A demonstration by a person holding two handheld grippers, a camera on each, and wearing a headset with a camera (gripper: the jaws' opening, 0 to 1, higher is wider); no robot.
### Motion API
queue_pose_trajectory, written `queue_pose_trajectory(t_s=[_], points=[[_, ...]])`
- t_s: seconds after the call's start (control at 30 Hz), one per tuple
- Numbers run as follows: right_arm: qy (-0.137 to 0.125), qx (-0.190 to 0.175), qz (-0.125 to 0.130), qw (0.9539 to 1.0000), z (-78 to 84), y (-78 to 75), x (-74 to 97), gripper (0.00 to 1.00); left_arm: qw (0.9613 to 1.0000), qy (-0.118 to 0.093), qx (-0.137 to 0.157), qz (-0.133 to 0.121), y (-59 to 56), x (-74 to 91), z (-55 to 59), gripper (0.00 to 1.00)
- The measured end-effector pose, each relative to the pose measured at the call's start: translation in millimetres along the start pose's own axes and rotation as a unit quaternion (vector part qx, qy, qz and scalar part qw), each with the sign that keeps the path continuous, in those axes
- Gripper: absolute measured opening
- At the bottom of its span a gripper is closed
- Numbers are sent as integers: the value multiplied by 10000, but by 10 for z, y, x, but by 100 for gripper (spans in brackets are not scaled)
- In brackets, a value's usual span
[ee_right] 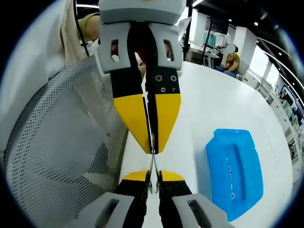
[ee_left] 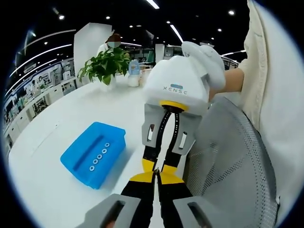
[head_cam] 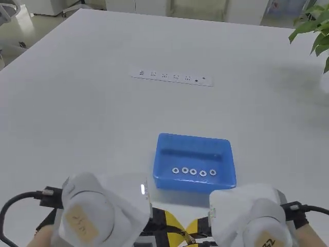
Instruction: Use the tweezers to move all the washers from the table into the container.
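A blue container (head_cam: 193, 140) stands on the white table (head_cam: 103, 113), with several washers (head_cam: 194, 172) in a row inside it. My two grippers meet tip to tip below the table's near edge. In the right gripper view my right gripper (ee_right: 153, 179) is shut on thin metal tweezers (ee_right: 152, 161). The left gripper (ee_right: 152, 147) comes down from the top, its yellow jaws shut on the same strip. The left gripper view shows my left gripper (ee_left: 155, 179) shut, facing the right gripper (ee_left: 156, 167). The container (ee_left: 76, 164) and washers (ee_left: 99, 157) lie to the side.
A flush socket panel (head_cam: 171, 77) sits in the table beyond the container. A green plant (head_cam: 314, 25) stands at the far right corner. A grey mesh chair (ee_right: 61, 137) and the person's pale clothing (ee_left: 280, 109) are close behind the grippers.
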State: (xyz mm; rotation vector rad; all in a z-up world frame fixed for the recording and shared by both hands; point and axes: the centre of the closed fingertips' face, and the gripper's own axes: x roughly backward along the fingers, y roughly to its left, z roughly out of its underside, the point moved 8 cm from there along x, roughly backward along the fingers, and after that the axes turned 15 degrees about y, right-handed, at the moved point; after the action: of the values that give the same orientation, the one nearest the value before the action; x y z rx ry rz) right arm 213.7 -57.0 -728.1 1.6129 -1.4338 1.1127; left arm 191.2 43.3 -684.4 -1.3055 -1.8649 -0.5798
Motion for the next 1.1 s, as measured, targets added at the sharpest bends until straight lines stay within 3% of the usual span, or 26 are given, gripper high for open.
queue_pose_trajectory(t_s=[0.2,0.33,0.43,0.6,0.73,0.9,0.93,1.0,1.07,1.1], points=[[-153,-164,3,9997,-15,-11,-37,5,9999,149,-8,-6,46,22,46,0],[-261,-379,52,9989,-20,-6,-81,16,9997,260,0,22,95,36,98,0],[-262,-494,226,9982,25,22,-72,26,9991,419,-7,33,112,40,133,0],[-423,-1062,253,9931,193,73,16,29,9972,736,-138,30,154,14,205,0],[-635,-1631,463,9835,351,70,124,27,9955,929,-155,55,187,-39,256,0],[-846,-2379,714,9650,526,71,240,27,9926,1179,-256,118,238,-146,314,0],[-924,-2547,812,9592,564,67,274,27,9920,1227,-254,144,250,-170,326,0],[-979,-2746,943,9519,627,66,329,27,9898,1375,-325,205,270,-238,354,0],[-1110,-2944,1038,9435,673,61,385,27,9843,1663,-535,233,282,-315,400,0],[-1128,-2975,1040,9423,682,62,395,27,9818,1775,-624,238,284,-346,416,0]])
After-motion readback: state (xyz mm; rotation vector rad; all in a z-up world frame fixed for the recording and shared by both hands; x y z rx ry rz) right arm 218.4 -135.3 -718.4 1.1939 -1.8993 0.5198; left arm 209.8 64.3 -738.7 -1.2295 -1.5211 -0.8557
